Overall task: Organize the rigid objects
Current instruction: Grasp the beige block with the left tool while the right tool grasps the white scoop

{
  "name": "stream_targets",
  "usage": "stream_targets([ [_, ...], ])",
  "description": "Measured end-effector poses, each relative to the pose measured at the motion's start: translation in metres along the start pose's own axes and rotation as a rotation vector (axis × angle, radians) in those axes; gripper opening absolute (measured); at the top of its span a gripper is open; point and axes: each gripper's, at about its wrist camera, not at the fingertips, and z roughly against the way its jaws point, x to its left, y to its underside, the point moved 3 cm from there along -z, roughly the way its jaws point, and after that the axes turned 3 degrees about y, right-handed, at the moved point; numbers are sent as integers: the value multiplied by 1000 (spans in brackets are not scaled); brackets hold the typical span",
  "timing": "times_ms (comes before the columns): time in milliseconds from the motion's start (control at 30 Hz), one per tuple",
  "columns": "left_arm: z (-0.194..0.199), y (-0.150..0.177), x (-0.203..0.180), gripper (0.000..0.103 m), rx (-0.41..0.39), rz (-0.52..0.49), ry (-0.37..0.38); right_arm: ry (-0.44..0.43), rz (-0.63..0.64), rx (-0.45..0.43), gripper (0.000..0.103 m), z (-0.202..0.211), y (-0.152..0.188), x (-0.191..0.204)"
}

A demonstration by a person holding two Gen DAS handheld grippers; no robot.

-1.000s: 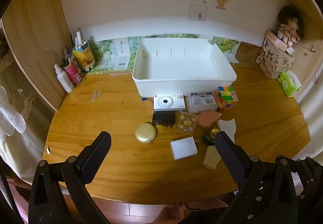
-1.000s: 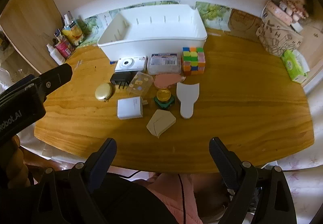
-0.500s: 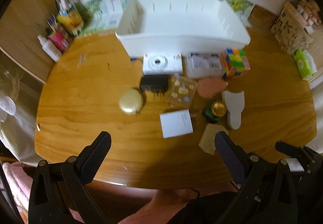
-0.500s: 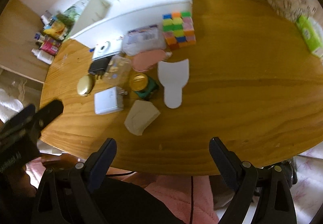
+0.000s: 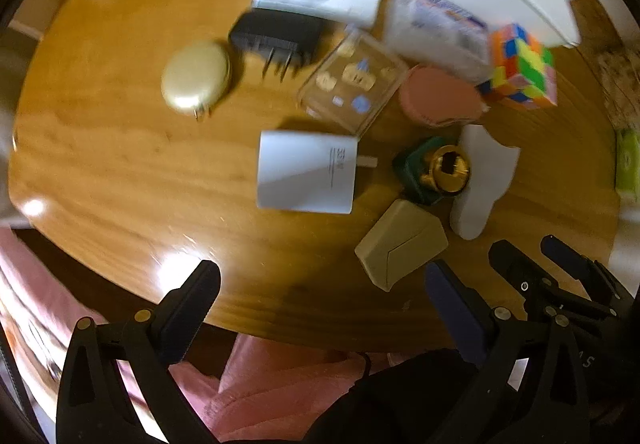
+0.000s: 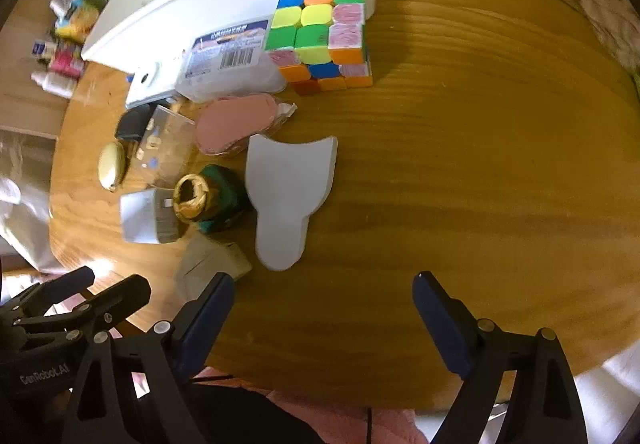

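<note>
My left gripper (image 6: pixel 76 294), marked "GenRobot.AI", and right gripper (image 6: pixel 324 308) hover wide and empty over the desk (image 6: pixel 460 148); right jaws closing slightly. Beige box (image 6: pixel 212 264) lies just beyond them.

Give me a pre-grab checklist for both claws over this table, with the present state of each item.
1. Left claw empty, jaws apart: ok.
2. Right claw empty; jaws wide but closing slightly: ok.
3. Beige box nearest the left claw, lying free: ok.
4. White paddle-shaped piece ahead of the right claw, nothing on top: ok.
5. White bin reachable behind the clutter: ok; whether it is empty: cannot tell.
6. Left view sharp enough to aim: not ok, blurred.
</note>
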Motion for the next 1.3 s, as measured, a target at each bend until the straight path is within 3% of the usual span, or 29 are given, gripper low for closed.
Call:
stream_targets([
  [533,-45,15,17,96,131,358,145,56,259,59,83,-26,-33,15],
  [633,-56,22,20,96,146,390,171,45,294,74,83,-31,-56,26],
  [733,-70,10,20,91,167,405,185,37,359,74,82,-33,-59,41],
  [933,-89,15,28,90,197,474,243,35,408,69,79,-35,-60,61],
  [1167,-105,13,29,83,228,503,311,12,415,69,69,-43,-63,76],
  [1300,-113,15,28,81,240,504,292,-23,423,57,59,-34,-72,72],
])
